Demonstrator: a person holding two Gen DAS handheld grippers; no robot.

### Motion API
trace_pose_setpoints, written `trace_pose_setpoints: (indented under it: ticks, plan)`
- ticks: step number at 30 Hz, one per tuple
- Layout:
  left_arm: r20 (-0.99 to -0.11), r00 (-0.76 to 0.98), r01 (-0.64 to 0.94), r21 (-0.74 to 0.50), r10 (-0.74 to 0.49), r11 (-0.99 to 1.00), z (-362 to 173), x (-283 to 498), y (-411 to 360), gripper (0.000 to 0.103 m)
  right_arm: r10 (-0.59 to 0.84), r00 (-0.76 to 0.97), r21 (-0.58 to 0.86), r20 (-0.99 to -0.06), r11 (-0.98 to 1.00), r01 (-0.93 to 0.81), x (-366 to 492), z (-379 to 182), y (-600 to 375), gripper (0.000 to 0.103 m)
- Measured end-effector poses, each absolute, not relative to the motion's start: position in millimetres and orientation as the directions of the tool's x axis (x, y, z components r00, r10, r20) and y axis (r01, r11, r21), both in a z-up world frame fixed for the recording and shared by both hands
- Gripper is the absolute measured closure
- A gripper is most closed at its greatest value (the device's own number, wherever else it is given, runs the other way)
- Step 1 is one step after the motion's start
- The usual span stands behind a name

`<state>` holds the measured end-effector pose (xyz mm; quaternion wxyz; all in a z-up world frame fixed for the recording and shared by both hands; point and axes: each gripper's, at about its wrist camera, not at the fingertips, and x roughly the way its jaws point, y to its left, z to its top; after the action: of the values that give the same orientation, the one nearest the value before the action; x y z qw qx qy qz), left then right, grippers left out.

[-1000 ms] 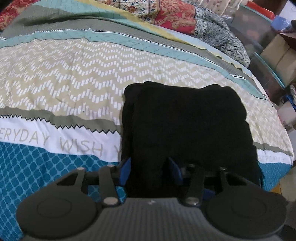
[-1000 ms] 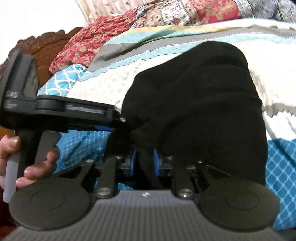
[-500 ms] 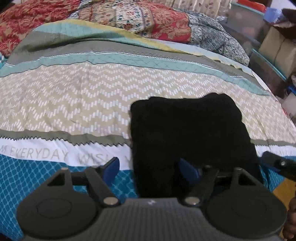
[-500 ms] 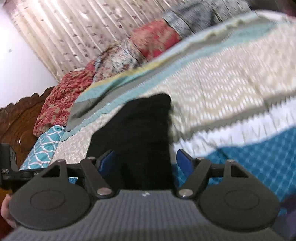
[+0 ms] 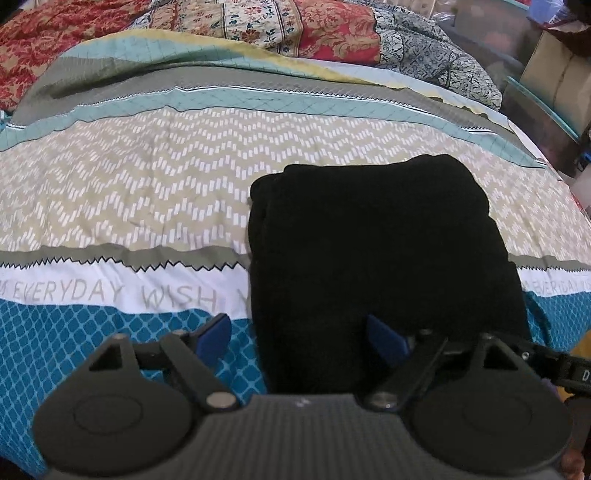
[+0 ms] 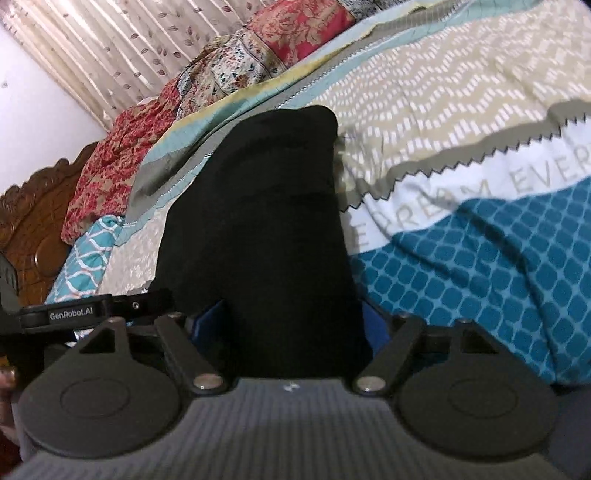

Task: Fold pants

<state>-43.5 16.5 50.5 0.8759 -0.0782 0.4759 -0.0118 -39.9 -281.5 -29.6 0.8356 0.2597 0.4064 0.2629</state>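
On the patterned bedspread [image 5: 147,192], black pants [image 5: 373,266] lie as a compact folded rectangle. Long axis runs away from both cameras, near short edge at the bed's front, far edge toward the floral pillows [image 5: 280,26]. Left side shows stacked layers; top surface flat.

Left gripper [image 5: 301,334]: jaws spread wide, blue fingertips [image 5: 212,334] one on the teal quilt, the other over the fabric's near edge; nothing held.

Right gripper [image 6: 291,325]: jaws wide, straddling the near end of the pants [image 6: 266,221]; contact with the cloth cannot be told.

Bare quilt lies left, right and beyond the bundle. Boxes [image 5: 554,77] stand past the bed's right edge.
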Motion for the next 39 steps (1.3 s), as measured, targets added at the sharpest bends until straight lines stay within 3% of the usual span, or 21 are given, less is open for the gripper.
trace_pose_setpoints:
  ticks: [11, 20, 39]
  plan:
    - [-0.836, 0.532, -0.083, -0.21, -0.135, 0.974, 40.8, -43.9, 28.6, 0.011, 0.641, 0.535, 0.639, -0.55, 0.735, -0.225, -44.0, -30.2, -280.2, 0.02]
    - [-0.824, 0.512, -0.142, -0.36, -0.243, 0.922, 19.2, -42.8, 53.5, 0.0, 0.603, 0.537, 0.583, -0.589, 0.778, -0.235, -47.4, -23.6, -265.4, 0.018]
    - [-0.755, 0.564, -0.084, -0.454, -0.333, 0.887, 5.0, -48.8, 69.1, 0.0, 0.522, 0.534, 0.479, -0.665, 0.847, -0.232, -45.6, -14.8, -233.6, 0.014]
